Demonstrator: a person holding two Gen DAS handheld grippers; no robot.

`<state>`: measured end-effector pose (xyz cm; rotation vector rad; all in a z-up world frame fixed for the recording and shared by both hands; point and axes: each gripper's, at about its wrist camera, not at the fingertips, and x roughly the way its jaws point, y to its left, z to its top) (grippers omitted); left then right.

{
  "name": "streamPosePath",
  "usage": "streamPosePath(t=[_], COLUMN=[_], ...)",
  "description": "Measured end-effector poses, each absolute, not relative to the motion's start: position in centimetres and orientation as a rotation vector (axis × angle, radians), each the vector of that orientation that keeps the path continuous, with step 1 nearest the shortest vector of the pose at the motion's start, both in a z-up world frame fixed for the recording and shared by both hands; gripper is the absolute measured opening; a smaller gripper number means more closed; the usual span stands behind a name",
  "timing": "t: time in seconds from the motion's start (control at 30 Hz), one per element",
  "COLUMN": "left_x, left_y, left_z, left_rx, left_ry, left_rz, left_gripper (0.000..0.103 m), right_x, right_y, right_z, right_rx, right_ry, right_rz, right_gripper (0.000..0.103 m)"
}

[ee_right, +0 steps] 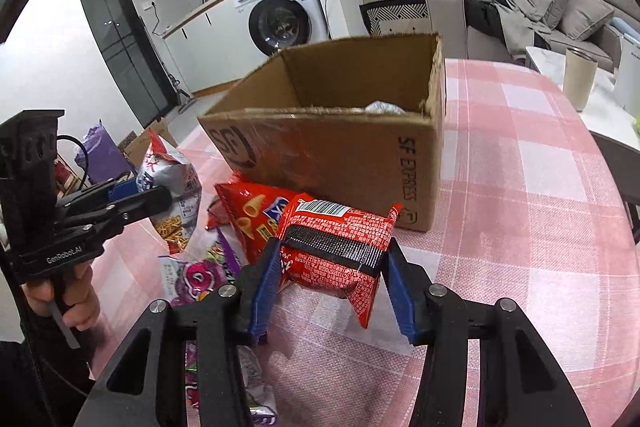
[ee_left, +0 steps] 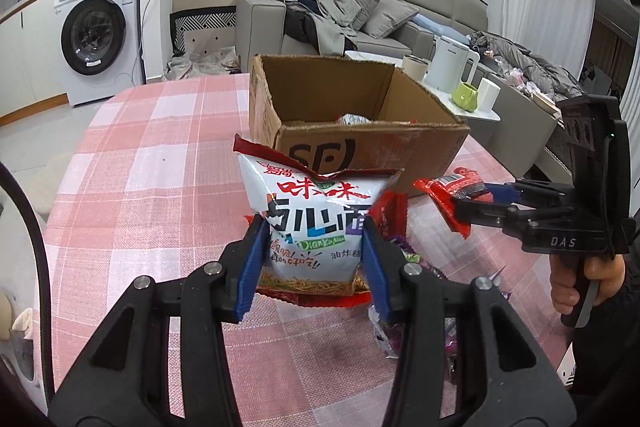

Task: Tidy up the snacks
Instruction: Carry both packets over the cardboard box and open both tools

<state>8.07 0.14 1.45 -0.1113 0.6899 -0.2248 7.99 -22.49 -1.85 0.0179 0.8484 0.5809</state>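
Pinching white noodle-snack bag [ee_left: 316, 227] in left gripper [ee_left: 316, 247], red packet [ee_right: 336, 247] in right gripper [ee_right: 330, 279]

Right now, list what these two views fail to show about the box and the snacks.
- Cardboard box contents: both views, near wall hides all but a silvery scrap.
- Purple packets: right wrist view, gripper frame cuts them off.
- Orange cone-snack bag: red packet covers its right part.
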Motion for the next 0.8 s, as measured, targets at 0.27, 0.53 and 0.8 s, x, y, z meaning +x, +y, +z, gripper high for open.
streamPosePath(t=[0.27,0.53,0.8], left_x=[7.2,7.0,7.6], left_y=[-0.1,-0.4,-0.7], left_z=[3.1,4.8,6.5], left_rx=[-0.119,-0.125,-0.123], left_ry=[0.656,0.630,0.607], left_rz=[-0.204,-0.190,-0.201], left_gripper=[0.043,0.043,0.043], right_x=[7.2,6.8,6.3], right_y=[-23.2,-23.5,-23.9], right_z=[0.3,2.1,3.9], right_rx=[0.034,0.056,0.087], right_ry=[0.803,0.759,0.705], right_rz=[0.586,0.584,0.573], right_gripper=[0.050,0.050,0.050])
